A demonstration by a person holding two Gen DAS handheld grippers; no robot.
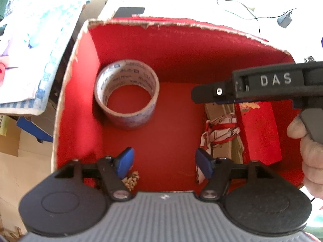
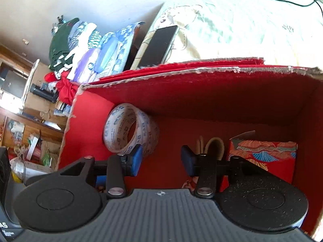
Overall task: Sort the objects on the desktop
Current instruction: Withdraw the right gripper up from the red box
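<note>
Both tools hang over the open red cardboard box with the torn top edge (image 1: 84, 92), and both carry nothing. The left gripper (image 1: 164, 162) has its blue-padded fingers spread wide with only the box floor between them. The right gripper (image 2: 161, 161) is likewise spread and empty; in the left wrist view its black body marked "DAS" (image 1: 262, 84) reaches in from the right, a hand (image 1: 308, 141) on its trigger.

By my reading, this is the stage between a drop into the box and the next pick-up: things already lie inside, and neither tool grips anything. The next move probably calls for lifting both tools clear of the box walls and turning toward whatever loose items lie on the surface outside, which these views barely show.

Inside the box, ahead and to the left of the left gripper, the roll of clear packing tape with blue print (image 1: 127, 96) stands on its flat side near the far left corner; from the right wrist it sits just beyond the left finger. Ahead and to the right of the left gripper lie a red patterned carton (image 1: 260, 133) against the right wall, and beside it a white-and-red printed cloth bundle tied with red ribbon (image 1: 221, 131). Just under the left finger lies a small heap of pale crumbs or chips (image 1: 132, 179); what it is I cannot tell.
</note>
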